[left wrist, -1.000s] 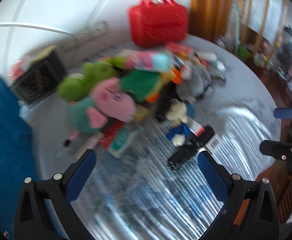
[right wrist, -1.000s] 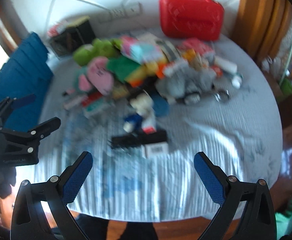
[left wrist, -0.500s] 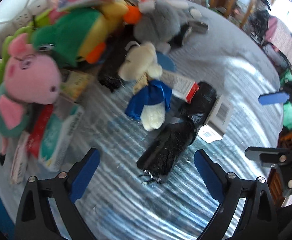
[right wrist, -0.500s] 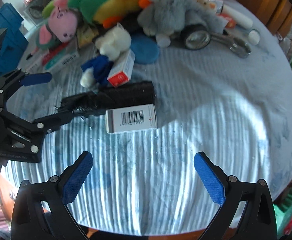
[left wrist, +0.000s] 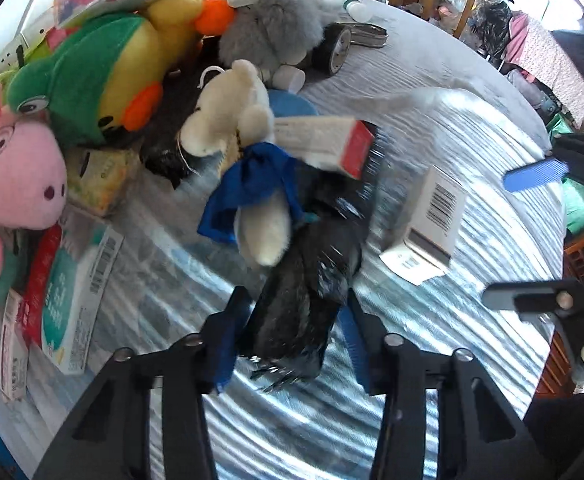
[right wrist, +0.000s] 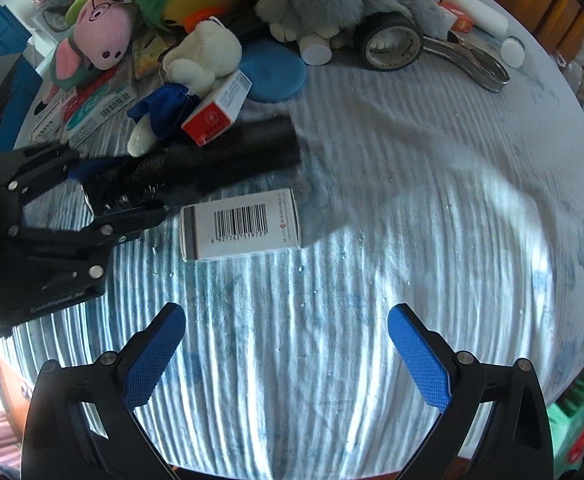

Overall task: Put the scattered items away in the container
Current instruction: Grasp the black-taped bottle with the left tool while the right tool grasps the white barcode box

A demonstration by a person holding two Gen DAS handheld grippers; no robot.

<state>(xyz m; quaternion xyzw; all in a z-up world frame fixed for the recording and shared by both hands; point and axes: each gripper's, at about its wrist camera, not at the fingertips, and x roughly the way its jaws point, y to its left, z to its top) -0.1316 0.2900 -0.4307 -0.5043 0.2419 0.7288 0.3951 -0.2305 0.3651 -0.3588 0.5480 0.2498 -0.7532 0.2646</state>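
Closing in now, the left tongs (left wrist: 288, 336) have the black bundle (left wrist: 311, 284) between their blue pads, jaws squeezing shut on its near end, and the pads look pressed into the crinkly wrap. That bundle lies on the striped cloth of the bench (right wrist: 371, 280), its long axis running straight away from the left tongs, so the left hand is clearly the nearer one for this pick; I'd judge a straight lift clears it, though the cream plush toy with the blue bow (left wrist: 252, 184) and a red-ended carton (left wrist: 323, 144) rest across its far end and may tumble. The right tongs (right wrist: 288, 360) hover released over bare cloth, nothing between them. Just beyond them sits a white barcode box (right wrist: 244, 224), digits partly legible, starting 6 92776. Farther back: a blue disc (right wrist: 272, 70), a tape roll (right wrist: 391, 46), a pink pig plush (right wrist: 100, 36). No container is clearly in sight.
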